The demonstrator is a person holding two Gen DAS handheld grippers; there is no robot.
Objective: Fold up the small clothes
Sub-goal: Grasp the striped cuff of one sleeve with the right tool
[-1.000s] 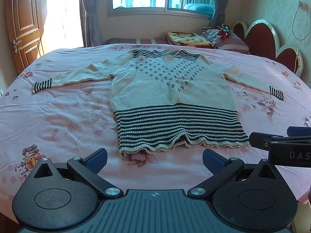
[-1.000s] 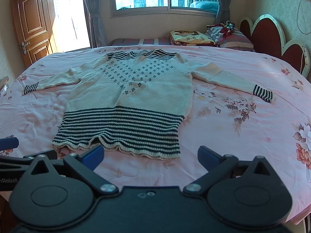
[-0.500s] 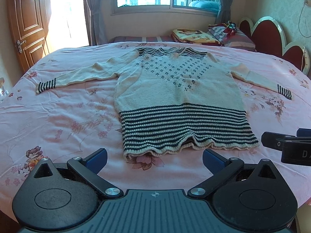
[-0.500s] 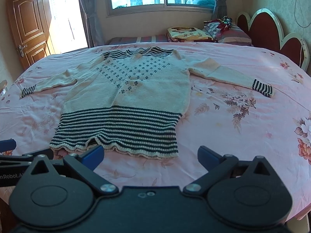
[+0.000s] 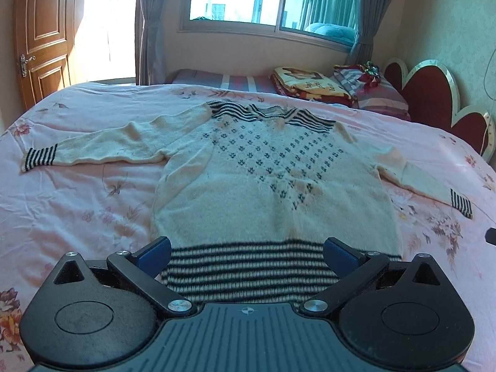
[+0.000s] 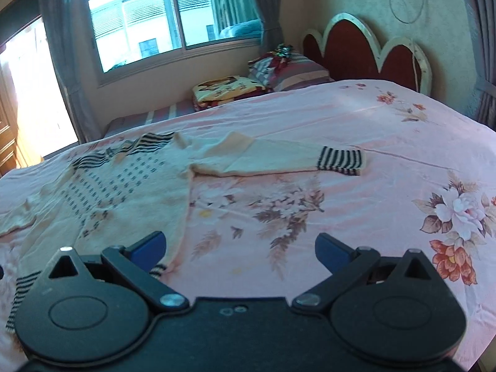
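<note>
Both hand-held grippers moved closer over sweater (image 5: pixel 272 179), left (image 5: pixel 247 252) and right (image 6: pixel 240 248) jaws apart, blanket (image 5: pixel 310 83) lettering unreadable

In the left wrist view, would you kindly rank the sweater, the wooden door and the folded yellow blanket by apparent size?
1. Sweater, by far the largest in the frame.
2. Wooden door, though it stands farther away and is partly cropped.
3. Folded yellow blanket, the smallest.

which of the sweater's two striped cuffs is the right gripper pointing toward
The right gripper points toward the striped cuff of the sleeve stretched toward the headboard; the other cuff lies on the door side, outside the right view.
</note>
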